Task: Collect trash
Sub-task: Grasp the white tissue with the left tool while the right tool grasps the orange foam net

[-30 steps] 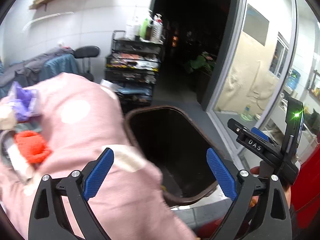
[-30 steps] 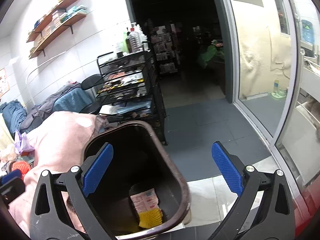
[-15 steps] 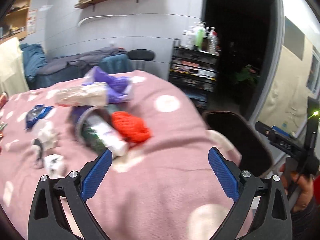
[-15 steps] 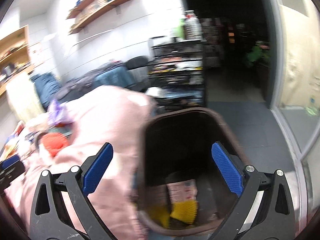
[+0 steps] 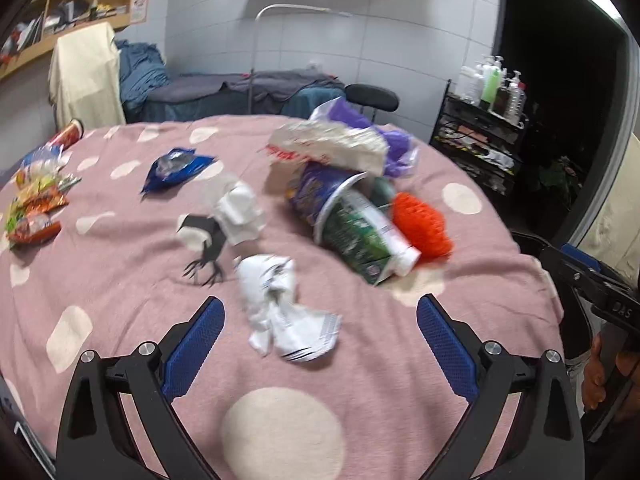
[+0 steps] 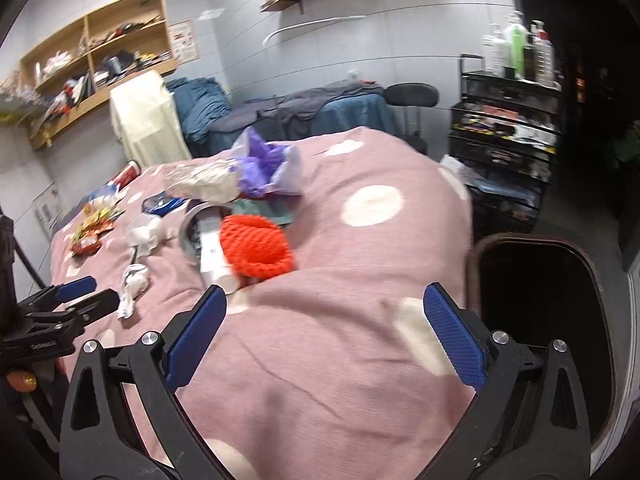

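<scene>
Trash lies scattered on a pink spotted tablecloth (image 5: 360,360). My left gripper (image 5: 320,336) hangs open just short of a crumpled white wrapper (image 5: 280,300). Beyond it lie a green-and-white carton (image 5: 360,236) inside a tipped purple cup (image 5: 316,188), an orange net (image 5: 420,226), a black paper scrap (image 5: 206,240), a white tissue (image 5: 240,212) and a blue packet (image 5: 176,166). My right gripper (image 6: 326,328) is open and empty over the cloth's edge, with the orange net (image 6: 256,246) ahead and the brown bin (image 6: 540,292) at the right.
Snack packets (image 5: 32,204) and a red can (image 5: 68,134) sit at the table's far left. A purple bag (image 6: 264,164) and a pale plastic bag (image 5: 328,146) lie at the back. A black trolley (image 6: 504,136), a stool (image 5: 372,98) and draped furniture (image 5: 240,92) stand behind.
Both grippers have swung left, away from the bin and over the table. The left one has come down close to the white wrapper. Both stayed open and empty.
</scene>
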### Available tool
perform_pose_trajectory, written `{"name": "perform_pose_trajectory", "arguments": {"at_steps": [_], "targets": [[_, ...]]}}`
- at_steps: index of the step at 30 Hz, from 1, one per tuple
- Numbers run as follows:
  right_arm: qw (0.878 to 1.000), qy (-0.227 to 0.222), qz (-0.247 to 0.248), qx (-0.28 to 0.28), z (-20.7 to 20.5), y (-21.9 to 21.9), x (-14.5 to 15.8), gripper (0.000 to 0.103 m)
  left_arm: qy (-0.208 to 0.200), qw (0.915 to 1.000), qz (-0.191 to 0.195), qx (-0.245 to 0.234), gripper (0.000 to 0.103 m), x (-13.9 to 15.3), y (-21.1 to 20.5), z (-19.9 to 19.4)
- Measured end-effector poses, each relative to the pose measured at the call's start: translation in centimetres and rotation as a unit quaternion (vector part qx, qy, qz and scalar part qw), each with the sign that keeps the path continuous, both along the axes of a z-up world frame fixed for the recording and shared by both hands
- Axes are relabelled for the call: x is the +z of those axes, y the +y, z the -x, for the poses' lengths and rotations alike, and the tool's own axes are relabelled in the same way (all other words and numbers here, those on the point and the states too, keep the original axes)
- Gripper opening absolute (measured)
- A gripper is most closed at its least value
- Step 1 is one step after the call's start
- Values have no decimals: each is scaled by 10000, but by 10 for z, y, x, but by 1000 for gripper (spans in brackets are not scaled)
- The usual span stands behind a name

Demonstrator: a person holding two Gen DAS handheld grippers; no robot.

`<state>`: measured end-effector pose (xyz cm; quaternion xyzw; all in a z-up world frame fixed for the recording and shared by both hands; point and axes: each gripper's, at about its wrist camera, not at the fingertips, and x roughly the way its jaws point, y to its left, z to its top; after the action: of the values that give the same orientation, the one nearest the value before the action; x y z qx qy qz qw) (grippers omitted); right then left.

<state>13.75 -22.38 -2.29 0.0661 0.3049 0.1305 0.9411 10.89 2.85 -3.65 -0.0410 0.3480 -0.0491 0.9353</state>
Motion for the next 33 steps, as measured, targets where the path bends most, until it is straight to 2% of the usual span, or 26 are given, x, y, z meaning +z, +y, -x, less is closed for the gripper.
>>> {"name": "perform_pose_trajectory", "arguments": {"at_steps": [7, 13, 15, 20, 23, 25, 29, 33], "targets": [[9990, 100, 155, 404, -8, 39, -1, 97, 592, 9977, 331, 74, 95, -20, 24, -9], [9981, 265, 221, 519, -20, 54, -2, 97, 817, 9965, 168, 33, 83, -24, 24, -24], [9976, 353, 221, 561, -27, 58, -3, 97, 824, 9966, 67, -11, 78, -24, 23, -31], [9964, 516, 215, 637, -43, 65, -5, 97, 819, 9966, 15, 85, 44, -25, 29, -40], [9951, 579, -29, 801, -50, 67, -3, 97, 737, 9970, 103, 189, 27, -25, 35, -36], [9938, 617, -63, 920, -54, 72, -3, 97, 680, 9973, 179, 212, 20, -24, 38, -33], [9945, 645, 251, 782, -66, 80, -5, 95, 579, 9977, 261, 233, 16, -22, 43, -25], [9932, 878, 302, 695, -84, 81, -10, 78, 481, 9979, 339, 271, 15, -19, 46, -19]]}}
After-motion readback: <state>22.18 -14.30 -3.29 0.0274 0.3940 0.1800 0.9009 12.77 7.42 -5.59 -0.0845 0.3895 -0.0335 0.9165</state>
